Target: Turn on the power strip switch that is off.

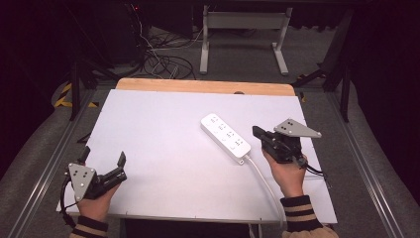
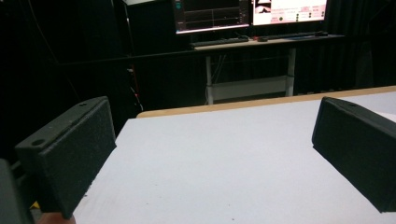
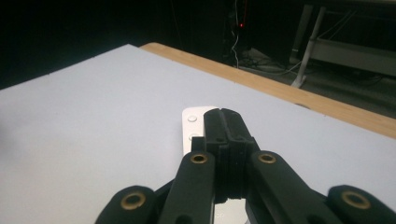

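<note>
The desk has a flat white top with a strip of light wood along its far edge. The room around it is dark. Behind the desk are a grey floor, loose cables and a white metal frame. In the left gripper view, lit screens glow on another table far back.

A white power strip lies flat on the desk, right of the middle, with its cord running to the near edge. The right hand-held gripper is just beside the power strip's right side, jaws pressed together and holding nothing. The left hand-held gripper is far to the left of the power strip, at the desk's near left corner, jaws wide apart and empty.

Left of the power strip, the white top is bare.
</note>
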